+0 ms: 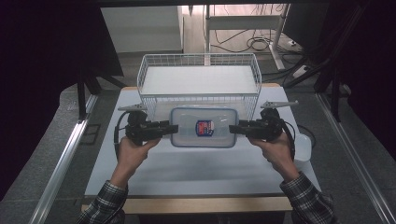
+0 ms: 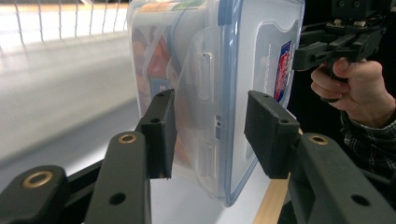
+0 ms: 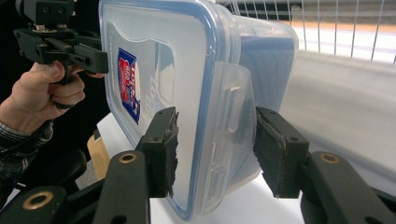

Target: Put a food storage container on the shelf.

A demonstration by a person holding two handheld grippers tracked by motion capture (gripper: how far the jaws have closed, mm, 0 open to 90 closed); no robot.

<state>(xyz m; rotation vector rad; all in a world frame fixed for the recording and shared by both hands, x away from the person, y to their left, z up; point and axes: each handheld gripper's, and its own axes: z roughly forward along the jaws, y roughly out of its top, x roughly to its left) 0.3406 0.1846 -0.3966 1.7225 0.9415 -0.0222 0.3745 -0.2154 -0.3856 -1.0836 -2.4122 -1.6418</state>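
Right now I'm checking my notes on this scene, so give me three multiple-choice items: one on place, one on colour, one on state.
1. The wire basket stands
A. beyond the container
B. under it
C. left of it

2. The container lid's rim is
A. red
B. blue
C. green

3. The left gripper and right gripper are
A. both clear of the container
B. clamped on opposite ends
C. both on one end

A: basket sits farther up the table.
B: blue edge in both gripper views.
B: jaws straddle each end's clip.
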